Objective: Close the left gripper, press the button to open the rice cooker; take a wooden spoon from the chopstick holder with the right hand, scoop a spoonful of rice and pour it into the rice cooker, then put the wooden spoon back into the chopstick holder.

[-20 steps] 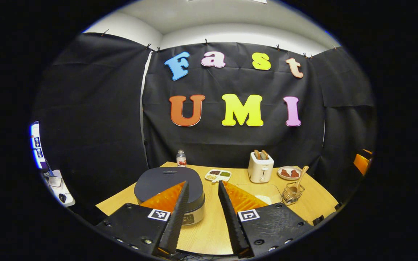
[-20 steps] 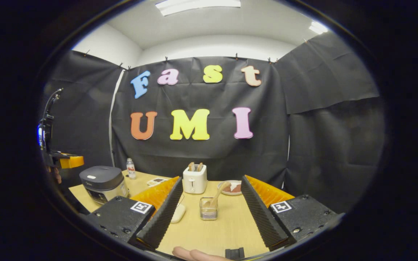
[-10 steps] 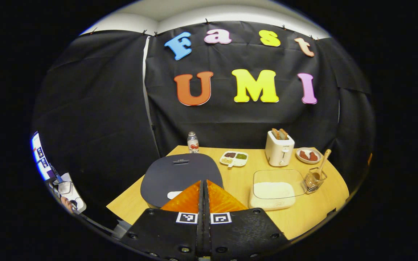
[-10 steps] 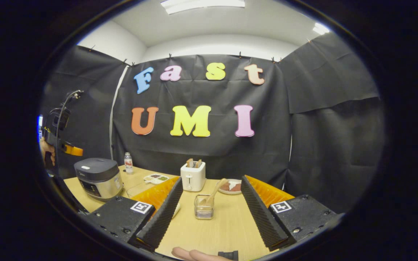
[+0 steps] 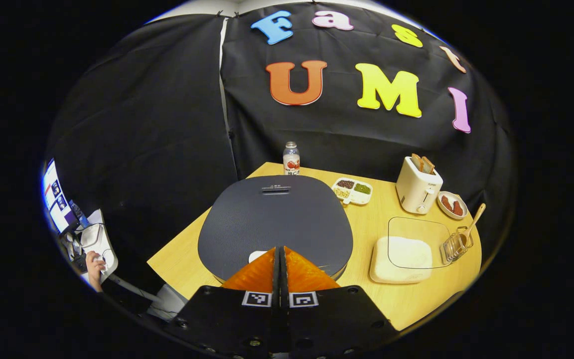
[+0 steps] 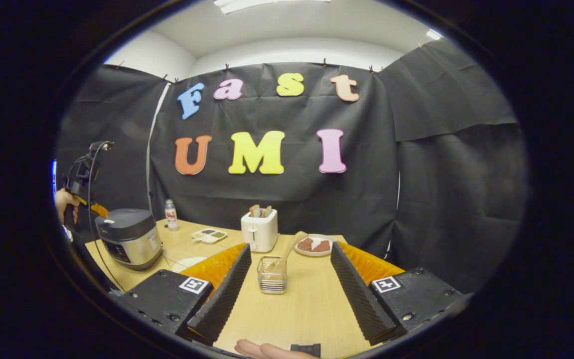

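Note:
The dark grey rice cooker point(image 5: 274, 214) is shut, and its lid lies just below my left gripper point(image 5: 280, 250), which is shut with nothing between its fingers. The tips hover at the lid's near edge, partly hiding a white button point(image 5: 255, 256). In the right gripper view the cooker point(image 6: 127, 238) stands at the far left, and a hand holds the left gripper point(image 6: 96, 209) over it. My right gripper point(image 6: 291, 250) is open. Between and beyond its fingers stands the wire chopstick holder point(image 6: 272, 275) with the wooden spoon point(image 6: 287, 253) leaning in it. A glass dish of rice point(image 5: 401, 250) sits beside the holder point(image 5: 456, 244).
A white toaster point(image 5: 418, 184) with bread, a plate point(image 5: 450, 204) of brown pieces, a compartment dish point(image 5: 352, 190) and a small bottle point(image 5: 291, 158) line the back of the wooden table point(image 5: 366, 224). A monitor point(image 5: 55, 197) and a person's hand point(image 5: 93, 267) are off to the left.
My left gripper went from open to shut, then rose and tilted down over the cooker lid. My right gripper stayed open and drifted slightly closer to the chopstick holder.

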Tool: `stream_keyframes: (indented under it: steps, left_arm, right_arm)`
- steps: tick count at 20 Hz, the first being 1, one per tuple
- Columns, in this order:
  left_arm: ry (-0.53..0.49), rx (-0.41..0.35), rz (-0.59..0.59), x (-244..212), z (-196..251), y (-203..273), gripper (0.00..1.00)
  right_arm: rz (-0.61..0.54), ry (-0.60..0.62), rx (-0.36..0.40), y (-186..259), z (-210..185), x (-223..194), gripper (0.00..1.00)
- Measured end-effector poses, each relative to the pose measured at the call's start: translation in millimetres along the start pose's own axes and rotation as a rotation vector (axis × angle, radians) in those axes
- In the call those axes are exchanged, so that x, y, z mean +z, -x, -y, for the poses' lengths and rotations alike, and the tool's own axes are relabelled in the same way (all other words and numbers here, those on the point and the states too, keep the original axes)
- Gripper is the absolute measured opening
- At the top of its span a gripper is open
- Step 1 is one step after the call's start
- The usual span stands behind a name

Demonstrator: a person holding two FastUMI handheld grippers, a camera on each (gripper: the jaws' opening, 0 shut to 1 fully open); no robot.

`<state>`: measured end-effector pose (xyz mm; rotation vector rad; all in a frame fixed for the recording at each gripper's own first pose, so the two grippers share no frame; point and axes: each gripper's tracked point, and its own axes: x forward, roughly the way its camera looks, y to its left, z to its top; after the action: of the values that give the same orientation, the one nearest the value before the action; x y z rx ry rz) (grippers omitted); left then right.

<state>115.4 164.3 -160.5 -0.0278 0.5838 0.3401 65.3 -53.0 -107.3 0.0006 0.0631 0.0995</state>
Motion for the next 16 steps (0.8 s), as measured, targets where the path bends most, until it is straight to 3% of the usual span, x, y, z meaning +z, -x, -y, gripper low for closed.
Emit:
stream_keyframes:
  steps: [16]
  left_arm:
    - [-0.06,-0.011,-0.004,-8.8,0.5,-5.1,0.0]
  right_arm:
    - [-0.045,-0.001,0.022,-1.5,-10.6,-20.1,1.0]
